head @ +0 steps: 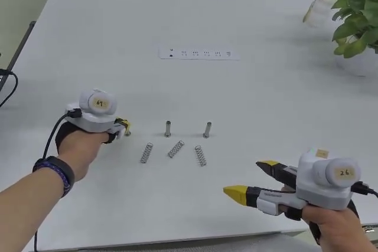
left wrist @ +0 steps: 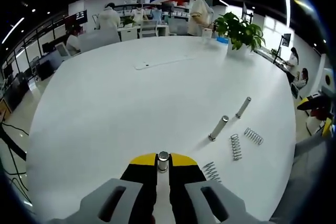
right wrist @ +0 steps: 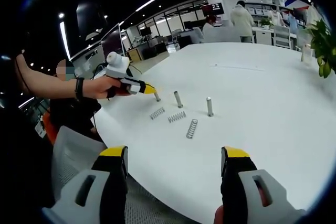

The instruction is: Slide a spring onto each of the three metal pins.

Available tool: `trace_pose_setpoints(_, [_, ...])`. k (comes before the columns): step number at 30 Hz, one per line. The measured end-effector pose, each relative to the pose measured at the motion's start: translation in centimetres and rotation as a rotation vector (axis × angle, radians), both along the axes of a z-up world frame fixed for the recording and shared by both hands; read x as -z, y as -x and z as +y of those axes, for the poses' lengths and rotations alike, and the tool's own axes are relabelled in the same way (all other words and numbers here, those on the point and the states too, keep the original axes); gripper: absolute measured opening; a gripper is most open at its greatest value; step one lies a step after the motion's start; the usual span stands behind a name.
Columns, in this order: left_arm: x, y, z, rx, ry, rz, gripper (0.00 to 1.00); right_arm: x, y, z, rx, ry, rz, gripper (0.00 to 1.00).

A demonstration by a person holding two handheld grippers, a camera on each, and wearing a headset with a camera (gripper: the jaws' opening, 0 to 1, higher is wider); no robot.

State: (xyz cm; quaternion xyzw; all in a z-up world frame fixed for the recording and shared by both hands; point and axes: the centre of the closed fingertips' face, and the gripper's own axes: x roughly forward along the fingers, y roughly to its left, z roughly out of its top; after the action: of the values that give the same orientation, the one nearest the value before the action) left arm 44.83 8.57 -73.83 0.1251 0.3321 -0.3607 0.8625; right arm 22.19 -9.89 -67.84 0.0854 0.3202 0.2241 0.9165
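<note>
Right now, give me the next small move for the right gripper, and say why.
Probably reach the open right gripper toward the left spring: the left gripper is clamped on the left pin, that spring lies loose on the table nearest it, and no pin carries a spring.

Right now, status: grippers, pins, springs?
Left gripper shut on leftmost short steel pin. Right gripper open, hovering clear. Three silver coil springs lying loose, two other pins upright, bare. Nothing blocking.

An open-plan office: a broad white worktop [head: 266,87] with a built-in socket strip [head: 199,54] and a potted plant [head: 354,16]. Beyond it are rows of desks, office chairs [left wrist: 100,38], people [left wrist: 108,17] standing about, and ceiling light strips [right wrist: 65,38].
</note>
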Motion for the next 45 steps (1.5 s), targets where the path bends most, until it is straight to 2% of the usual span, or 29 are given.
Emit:
trace_pose_setpoints(13, [0.0, 0.4, 0.2, 0.024, -0.008, -0.012, 0.0, 0.3, 0.3, 0.3, -0.003, -0.003, 0.007, 0.71])
trace_pose_setpoints(22, [0.3, 0.7, 0.4, 0.039, -0.032, -0.011, 0.0, 0.3, 0.2, 0.2, -0.001, -0.003, 0.007, 0.71])
trace_pose_setpoints(32, [0.6, 0.6, 0.3, 0.04, -0.041, -0.013, 0.0, 0.3, 0.2, 0.2, 0.0, -0.004, 0.009, 0.71])
trace_pose_setpoints(38, [0.8, 0.7, 0.5, 0.038, -0.038, -0.003, 0.01, 0.3, 0.2, 0.1, 0.002, -0.006, 0.007, 0.71])
trace_pose_setpoints(43, [1.1, 1.1, 0.8, 0.052, -0.063, 0.001, 0.05, 0.2, 0.2, 0.1, 0.006, -0.009, 0.004, 0.71])
trace_pose_setpoints(45, [1.2, 1.3, 0.6, 0.062, -0.058, 0.008, 0.07, 0.2, 0.2, 0.0, 0.012, -0.014, 0.001, 0.71])
